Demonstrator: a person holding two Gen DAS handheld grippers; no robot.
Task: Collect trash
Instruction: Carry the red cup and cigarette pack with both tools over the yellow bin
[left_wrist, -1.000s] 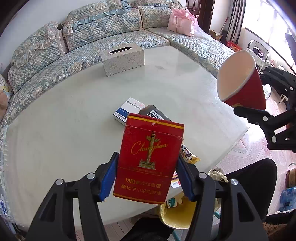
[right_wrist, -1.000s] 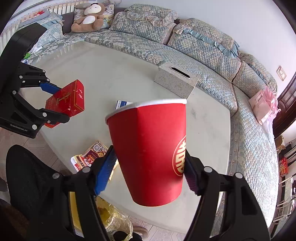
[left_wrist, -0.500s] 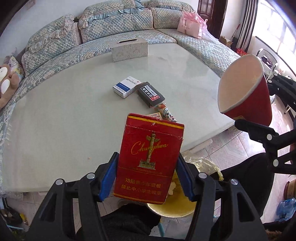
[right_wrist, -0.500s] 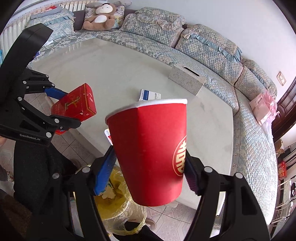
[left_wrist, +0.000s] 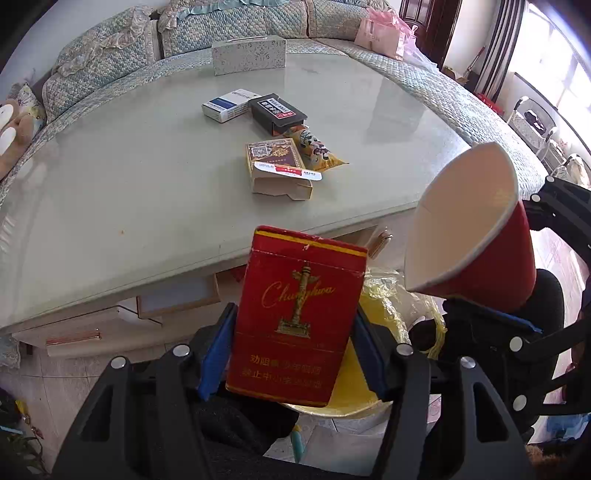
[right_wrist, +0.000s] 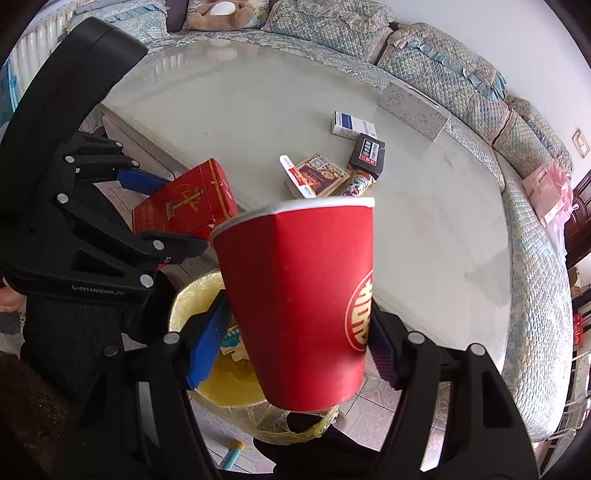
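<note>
My left gripper is shut on a red Chunghwa cigarette pack, held off the table's near edge above a bin lined with a yellow bag. My right gripper is shut on a red paper cup, also over the yellow-lined bin. The cup shows at the right of the left wrist view; the pack shows at the left of the right wrist view. On the table lie a blue-white pack, a black pack, an open brown pack and a snack wrapper.
The round pale table has a tissue box at its far side. A blue quilted sofa curves behind it, with a pink bag. Drawers sit under the table's edge. The person's dark legs are beside the bin.
Both grippers have pulled back from over the table and dropped lower, past its near edge to above the bin, still holding the pack and the cup. More trash on the table has come into view.
</note>
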